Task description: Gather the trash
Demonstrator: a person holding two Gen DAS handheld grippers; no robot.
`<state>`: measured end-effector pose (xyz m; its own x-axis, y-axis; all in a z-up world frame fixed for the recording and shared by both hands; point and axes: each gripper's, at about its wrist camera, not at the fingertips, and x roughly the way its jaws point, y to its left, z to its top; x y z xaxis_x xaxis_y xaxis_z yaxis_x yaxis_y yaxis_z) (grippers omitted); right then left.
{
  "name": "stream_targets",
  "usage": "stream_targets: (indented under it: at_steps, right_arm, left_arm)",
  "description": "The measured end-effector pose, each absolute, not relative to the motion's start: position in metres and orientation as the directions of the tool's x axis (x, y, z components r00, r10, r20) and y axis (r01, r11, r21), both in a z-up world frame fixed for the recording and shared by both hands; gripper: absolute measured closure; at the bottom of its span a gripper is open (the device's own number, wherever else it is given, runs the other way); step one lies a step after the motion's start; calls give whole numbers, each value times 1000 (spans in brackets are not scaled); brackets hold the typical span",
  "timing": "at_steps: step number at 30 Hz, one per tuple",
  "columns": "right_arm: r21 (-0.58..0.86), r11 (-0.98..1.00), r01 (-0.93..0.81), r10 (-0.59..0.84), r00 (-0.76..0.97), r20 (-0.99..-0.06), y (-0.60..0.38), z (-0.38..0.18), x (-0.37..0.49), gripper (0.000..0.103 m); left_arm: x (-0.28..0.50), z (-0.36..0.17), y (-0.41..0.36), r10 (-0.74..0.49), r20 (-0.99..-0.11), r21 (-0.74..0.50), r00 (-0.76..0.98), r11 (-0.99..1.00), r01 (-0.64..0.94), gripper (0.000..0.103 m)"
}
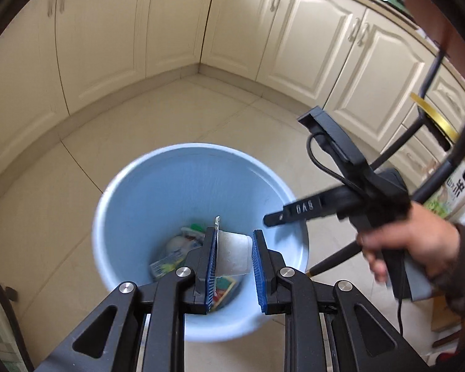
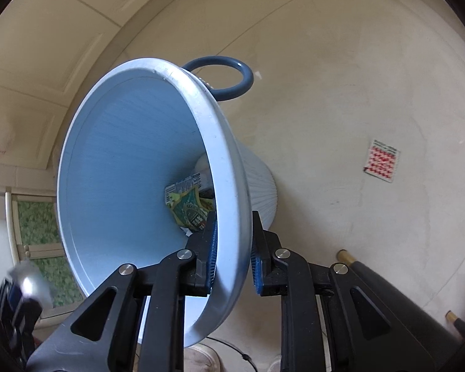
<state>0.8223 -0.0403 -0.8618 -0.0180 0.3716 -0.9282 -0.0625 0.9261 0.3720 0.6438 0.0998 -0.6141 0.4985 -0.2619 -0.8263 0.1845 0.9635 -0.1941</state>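
White plastic cup (image 1: 234, 254) lying sideways, mouth rightward, above blue bin (image 1: 183, 179)

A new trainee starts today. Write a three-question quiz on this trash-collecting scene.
1. True or false: the left tool holds a white cup above the blue bin.
2. What does the right tool straddle? A) the bin's rim B) a chair leg C) a cabinet handle
3. In the right wrist view, what lies on the floor to the right of the bin?
Key: 1 true; 2 A; 3 a red-and-white packet.
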Motion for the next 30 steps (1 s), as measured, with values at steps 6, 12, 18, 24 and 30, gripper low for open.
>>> stream_targets:
  at_steps: [6, 12, 18, 24, 30]
  right_arm:
    - [433, 901, -38, 433, -5, -902, -44, -861, 824, 78]
    - [491, 871, -13, 488, 134, -862, -68, -826, 832, 43]
    - [319, 945, 76, 267, 388, -882, -98, -805, 837, 19]
    - [114, 956, 270, 60, 201, -978, -128, -897, 859, 15]
    - [13, 884, 467, 11, 7, -1000, -167, -993, 864, 19]
  left_arm:
    - [703, -650, 111, -178, -899, -142, 401, 983, 120, 80]
    - [724, -670, 104, -110, -909, -104, 403, 994, 37, 36]
    - [717, -683, 99, 16, -898, 19, 441, 1000, 2, 24]
    - [706, -715, 109, 79, -921, 54, 382, 996, -75, 24]
    - [708, -765, 105, 24, -948, -13, 318, 993, -115, 26]
